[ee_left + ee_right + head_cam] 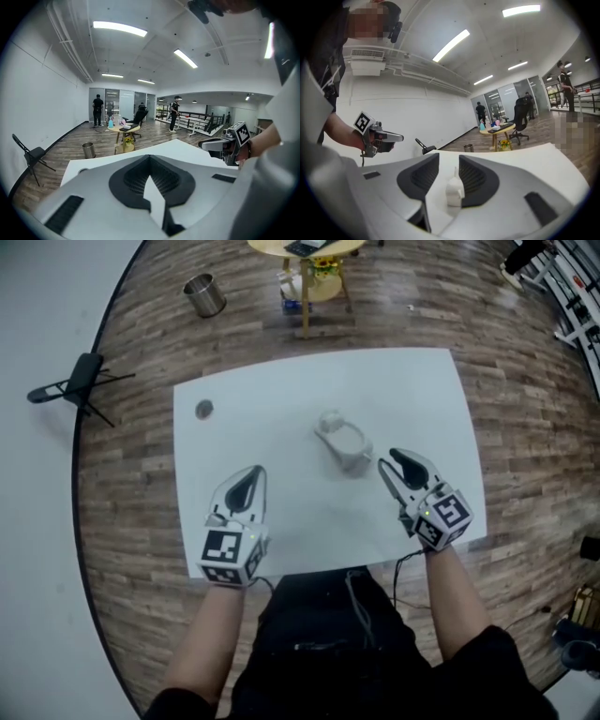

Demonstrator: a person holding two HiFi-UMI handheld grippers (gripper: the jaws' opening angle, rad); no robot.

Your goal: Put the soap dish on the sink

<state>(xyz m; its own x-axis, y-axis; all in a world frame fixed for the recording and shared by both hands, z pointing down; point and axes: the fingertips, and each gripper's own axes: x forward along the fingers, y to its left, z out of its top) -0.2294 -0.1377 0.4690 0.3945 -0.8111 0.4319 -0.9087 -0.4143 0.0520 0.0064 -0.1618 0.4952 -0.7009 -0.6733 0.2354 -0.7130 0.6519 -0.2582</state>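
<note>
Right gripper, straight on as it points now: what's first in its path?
Likely the sink, centred between the right gripper's open jaws in its own view. Depth is unclear, so it might pass just above.

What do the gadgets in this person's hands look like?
The left tongs and right tongs are pale grey, tapered shells with black ribbed pads inside. Behind each sits a cube covered in black-and-white square markers. A thin dark cable trails from the right one. The person wears black, with sleeves ending above the forearms.
</note>
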